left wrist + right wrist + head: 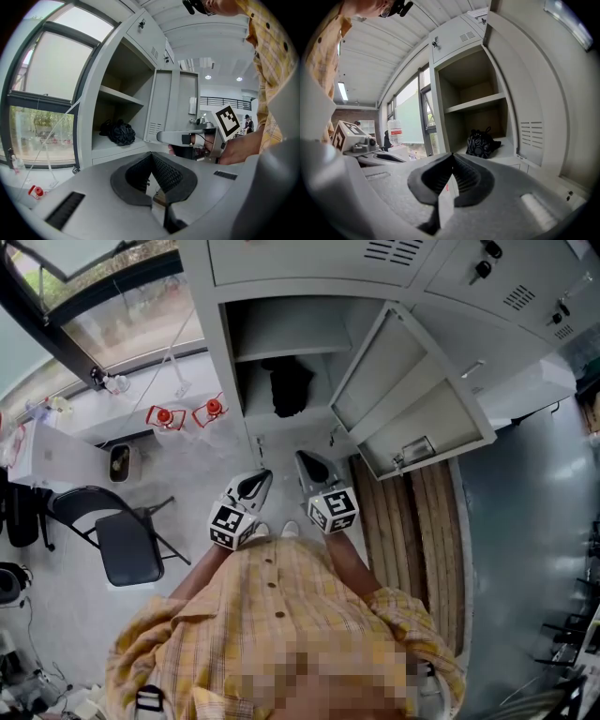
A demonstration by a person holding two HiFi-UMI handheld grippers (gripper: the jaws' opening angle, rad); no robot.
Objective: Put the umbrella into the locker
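The folded black umbrella (291, 385) lies on the lower shelf inside the open grey locker (246, 343), showing as a dark bundle (119, 132) in the left gripper view and a patterned one (482, 143) in the right gripper view. The locker door (412, 399) stands swung out to the right. Both grippers hover side by side in front of the opening, well short of the umbrella. My left gripper (255, 482) (151, 154) is shut with nothing in it. My right gripper (311, 465) (452, 154) is shut too, holding nothing; a white tag hangs at its jaw base.
A black folding chair (122, 540) stands at the left on the floor. Wooden slats (412, 540) lie under the open door at the right. Two red objects (187, 413) sit by the window ledge, and a water bottle (394, 131) stands near the window.
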